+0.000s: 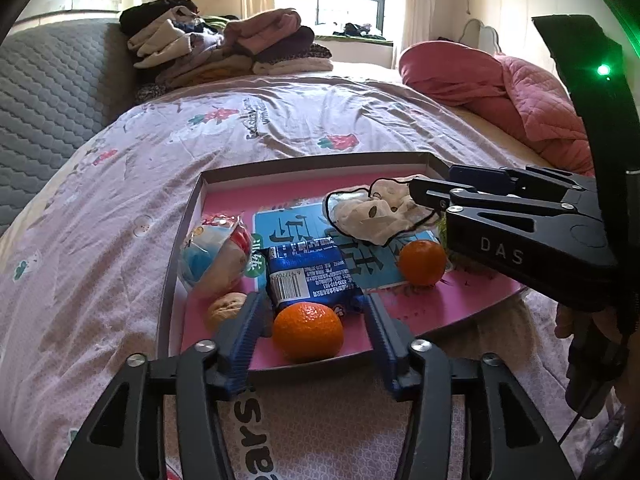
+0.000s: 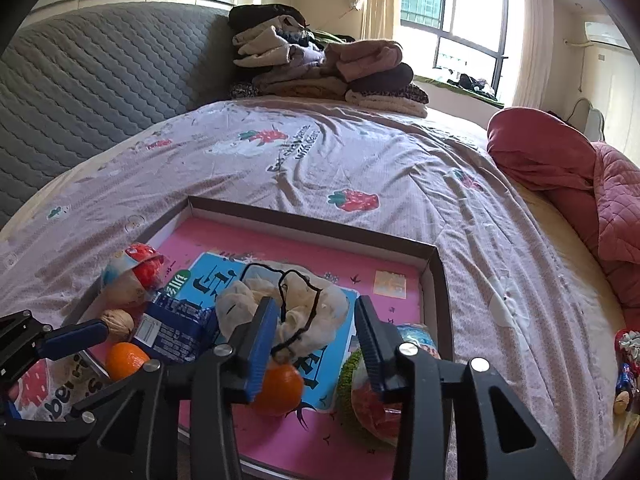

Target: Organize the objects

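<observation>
A shallow pink-lined box lid [image 1: 188, 224] lies on the bed and holds several items. My left gripper [image 1: 310, 312] is open, its fingers on either side of an orange [image 1: 308, 332] near the lid's front edge. Behind the orange lie a blue snack packet [image 1: 308, 276], a walnut [image 1: 226, 308] and a wrapped snack [image 1: 212, 256]. My right gripper [image 2: 316, 316] is open above a crumpled cream cloth pouch [image 2: 304, 312] with black cord. A second orange [image 2: 280, 388] lies just below its left finger. A green-rimmed wrapped item [image 2: 360, 392] sits under its right finger.
The bed has a pink strawberry-print cover [image 1: 280, 120]. Folded clothes [image 1: 224, 44] are stacked at the far side by a grey quilted headboard [image 1: 48, 100]. A red quilt [image 1: 500, 88] lies at the right. Small items [image 2: 626, 368] lie on the bed right of the lid.
</observation>
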`<state>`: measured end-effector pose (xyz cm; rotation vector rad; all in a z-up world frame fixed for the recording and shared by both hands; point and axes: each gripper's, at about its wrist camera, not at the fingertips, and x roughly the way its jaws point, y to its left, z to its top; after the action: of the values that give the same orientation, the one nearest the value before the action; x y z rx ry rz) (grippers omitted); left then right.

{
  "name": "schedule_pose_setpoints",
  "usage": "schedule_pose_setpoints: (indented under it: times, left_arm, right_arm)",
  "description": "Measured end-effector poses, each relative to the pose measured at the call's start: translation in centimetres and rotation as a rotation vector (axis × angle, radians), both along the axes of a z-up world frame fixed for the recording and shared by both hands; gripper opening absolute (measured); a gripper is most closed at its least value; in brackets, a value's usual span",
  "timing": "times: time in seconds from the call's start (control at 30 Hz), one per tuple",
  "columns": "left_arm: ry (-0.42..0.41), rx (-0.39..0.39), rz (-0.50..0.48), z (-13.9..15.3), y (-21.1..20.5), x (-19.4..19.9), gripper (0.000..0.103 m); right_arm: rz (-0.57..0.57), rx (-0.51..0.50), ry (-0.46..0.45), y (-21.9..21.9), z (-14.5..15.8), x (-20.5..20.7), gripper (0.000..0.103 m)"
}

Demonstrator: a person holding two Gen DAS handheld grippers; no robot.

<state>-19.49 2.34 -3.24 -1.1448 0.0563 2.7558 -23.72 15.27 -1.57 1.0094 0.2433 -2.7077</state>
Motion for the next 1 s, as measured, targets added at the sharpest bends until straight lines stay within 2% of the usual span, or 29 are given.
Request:
schedule_pose_setpoints:
  times: [0.4, 0.6, 0.73, 1.0]
  left_arm:
    - [0.012, 0.022, 0.018, 0.6, -0.7, -0.2, 0.058]
    - [0.020, 0.031, 0.030, 0.9, -1.2, -0.3, 0.062]
    - [0.024, 0.042, 0.037, 1.2, -1.6, -0.3, 0.062]
    - [0.043, 0.043, 0.042, 2.1, -1.8, -0.1, 0.063]
  right_arm:
    - [-0.015, -0.012, 0.016, 0.6, 0.9, 0.1, 0.040]
    - [-0.023, -0.017, 0.027, 0.7, 1.2, 0.2, 0.041]
    - [-0.024, -0.032, 0.043, 1.1, 1.8, 0.3, 0.047]
    - [-0.017, -0.046, 0.096, 1.2, 3.1, 0.9, 0.048]
